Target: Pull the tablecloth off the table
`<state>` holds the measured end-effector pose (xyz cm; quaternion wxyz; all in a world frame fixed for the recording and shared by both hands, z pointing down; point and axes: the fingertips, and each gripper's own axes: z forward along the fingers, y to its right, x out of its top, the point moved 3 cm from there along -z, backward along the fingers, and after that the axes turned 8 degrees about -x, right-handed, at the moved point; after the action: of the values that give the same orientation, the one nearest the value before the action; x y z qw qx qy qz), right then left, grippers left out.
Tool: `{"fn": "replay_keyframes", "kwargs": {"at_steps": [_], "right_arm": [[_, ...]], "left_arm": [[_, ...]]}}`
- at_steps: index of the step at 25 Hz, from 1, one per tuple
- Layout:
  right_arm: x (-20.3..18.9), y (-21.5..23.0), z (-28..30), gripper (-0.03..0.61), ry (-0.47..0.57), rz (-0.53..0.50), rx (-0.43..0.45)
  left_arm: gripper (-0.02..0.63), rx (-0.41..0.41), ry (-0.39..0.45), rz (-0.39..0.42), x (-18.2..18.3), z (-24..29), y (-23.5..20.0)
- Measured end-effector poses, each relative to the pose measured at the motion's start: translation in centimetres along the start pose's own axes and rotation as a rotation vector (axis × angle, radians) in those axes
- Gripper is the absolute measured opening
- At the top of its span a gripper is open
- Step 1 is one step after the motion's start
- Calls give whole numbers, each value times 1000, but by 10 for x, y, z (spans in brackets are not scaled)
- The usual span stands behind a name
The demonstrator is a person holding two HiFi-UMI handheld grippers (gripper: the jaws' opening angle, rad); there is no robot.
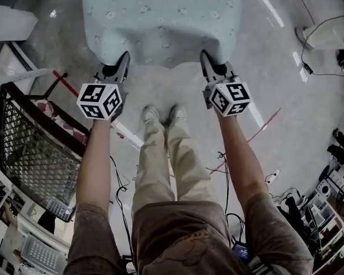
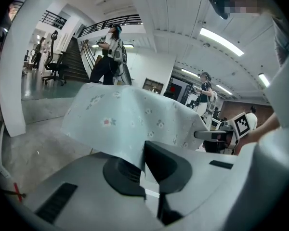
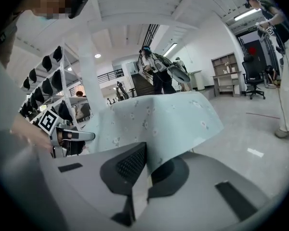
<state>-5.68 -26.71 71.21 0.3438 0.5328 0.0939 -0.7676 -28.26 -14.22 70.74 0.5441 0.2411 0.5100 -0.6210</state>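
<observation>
As left gripper [image 1: 124, 59] and right gripper [image 1: 206, 59] each clench near corner of floral tablecloth [image 1: 160, 16], cloth draped over hidden table: draw both back together, level, same pace; uneven pull likely skews cloth or slips hem from grip.

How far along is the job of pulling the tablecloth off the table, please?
Done: the left gripper and right gripper are each shut on the near edge of the tablecloth. In hand: the grip at both near corners, with the edge sagging between them. Left: the whole pull, since the cloth still drapes over the table, which is hidden beneath it.
</observation>
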Motion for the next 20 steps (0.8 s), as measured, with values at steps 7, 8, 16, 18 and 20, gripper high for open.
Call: {"fn": "replay_keyframes", "kwargs": {"at_steps": [7,8,16,18,20], "right_arm": [[35,7,-23,6,-45,21,-30],[44,5,-23,6,-49,18,-33],[104,-13,-49,6,-32,41,-32],[119,-17,-57,6,-15,54,-29],[133,-23,-62,6,0,55,-21]], "left_arm": [[20,18,-31,-38,28,-1,31],[20,18,-31,-43,36,-3,33],[20,11,12,-84,97,-35,54],[20,8,16,-75,112,-42,61],[20,11,22,-64,126,-49,65]]}}
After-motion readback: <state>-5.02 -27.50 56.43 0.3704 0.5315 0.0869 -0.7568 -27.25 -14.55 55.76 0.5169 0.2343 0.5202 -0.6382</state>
